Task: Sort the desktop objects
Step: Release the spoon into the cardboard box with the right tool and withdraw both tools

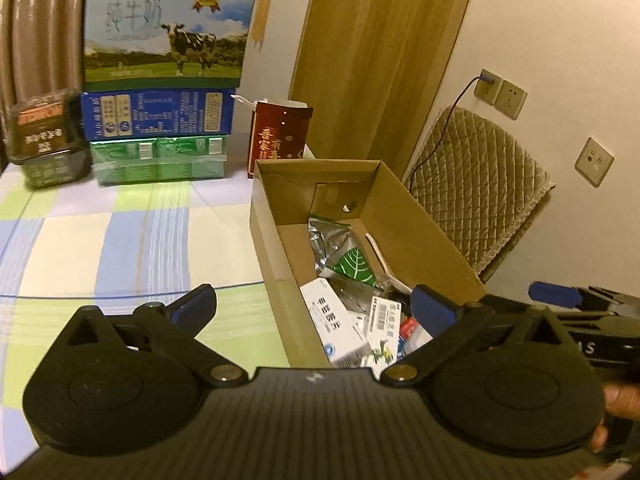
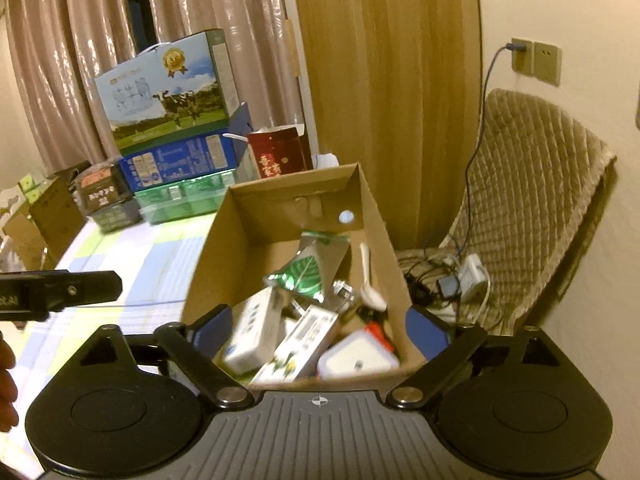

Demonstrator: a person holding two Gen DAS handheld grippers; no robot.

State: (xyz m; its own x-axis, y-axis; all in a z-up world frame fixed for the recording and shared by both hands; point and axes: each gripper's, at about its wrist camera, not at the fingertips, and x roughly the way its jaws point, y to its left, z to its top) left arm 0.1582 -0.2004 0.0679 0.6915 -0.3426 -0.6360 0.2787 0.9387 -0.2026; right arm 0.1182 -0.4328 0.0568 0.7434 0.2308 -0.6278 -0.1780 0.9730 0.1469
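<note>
Checked tablecloth (image 1: pixel 120 240) carries cardboard box (image 1: pixel 272 240) and stacked milk cartons (image 1: pixel 160 120).

milk carton (image 1: pixel 170 26): large Chinese characters "纯牛奶" beside a cow picture
red bag (image 1: pixel 278 136): gold Chinese characters, too blurred to read
medicine boxes (image 1: pixel 334 326): Chinese print, illegible
right claw body (image 1: pixel 591 347): letter "S"

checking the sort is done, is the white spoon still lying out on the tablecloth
No, the white spoon lies inside the cardboard box, near its right wall.
</note>
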